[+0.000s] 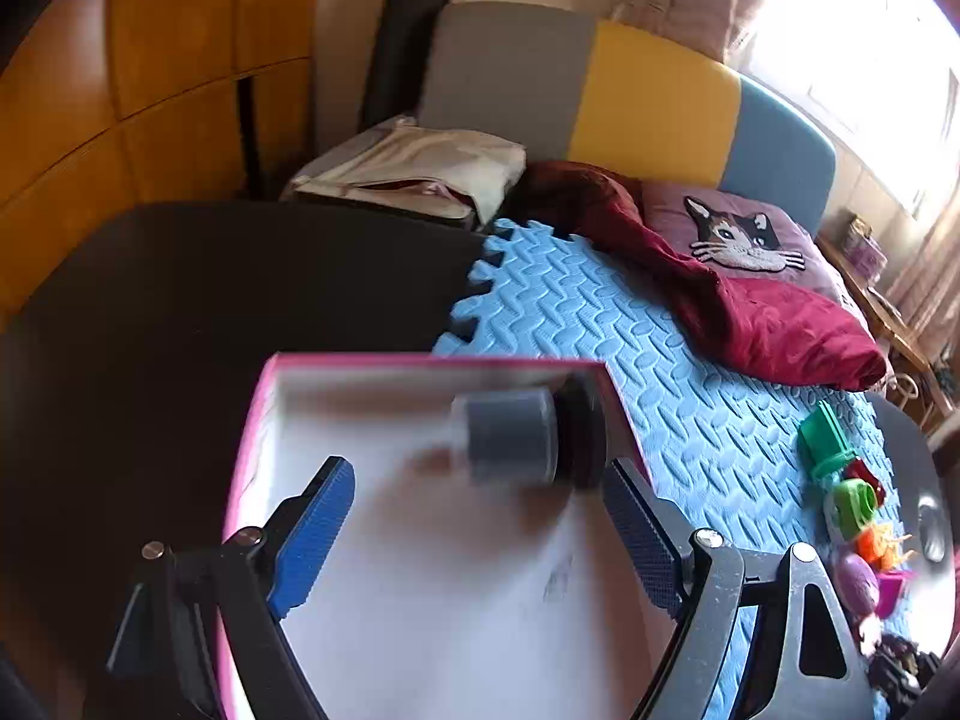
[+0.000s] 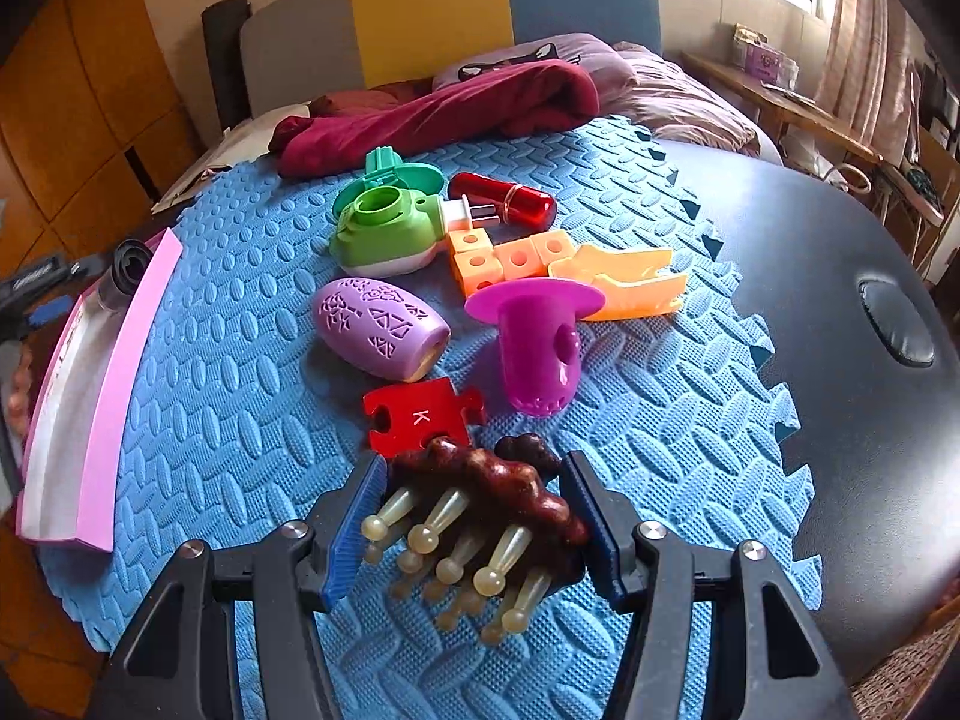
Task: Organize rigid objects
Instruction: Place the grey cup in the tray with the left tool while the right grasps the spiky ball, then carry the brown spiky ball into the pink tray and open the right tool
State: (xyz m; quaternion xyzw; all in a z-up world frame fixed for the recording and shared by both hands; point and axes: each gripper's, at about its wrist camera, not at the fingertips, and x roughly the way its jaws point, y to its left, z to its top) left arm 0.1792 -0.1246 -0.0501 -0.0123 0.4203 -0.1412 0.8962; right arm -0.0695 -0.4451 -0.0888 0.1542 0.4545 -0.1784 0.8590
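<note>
My left gripper (image 1: 477, 498) is open above a pink-rimmed white box (image 1: 420, 600). A grey and black cylinder (image 1: 528, 437), blurred, lies in the box near its far right corner, just beyond the fingertips. My right gripper (image 2: 471, 480) is shut on a brown massage comb (image 2: 480, 516) with cream pegs, held just above the blue foam mat (image 2: 240, 420). Ahead on the mat lie a red puzzle piece (image 2: 420, 417), a purple cup (image 2: 534, 339), a purple egg-shaped toy (image 2: 381, 327), orange blocks (image 2: 504, 258), a green toy (image 2: 384, 228) and a red tube (image 2: 504, 201). The box (image 2: 102, 384) sits at the mat's left edge.
A black padded table (image 2: 840, 312) lies under the mat. A dark red blanket (image 2: 444, 111), a cat pillow (image 1: 738, 234) and a folded cloth bag (image 1: 420, 174) lie at the far side. A wooden wardrobe (image 1: 120, 90) stands left.
</note>
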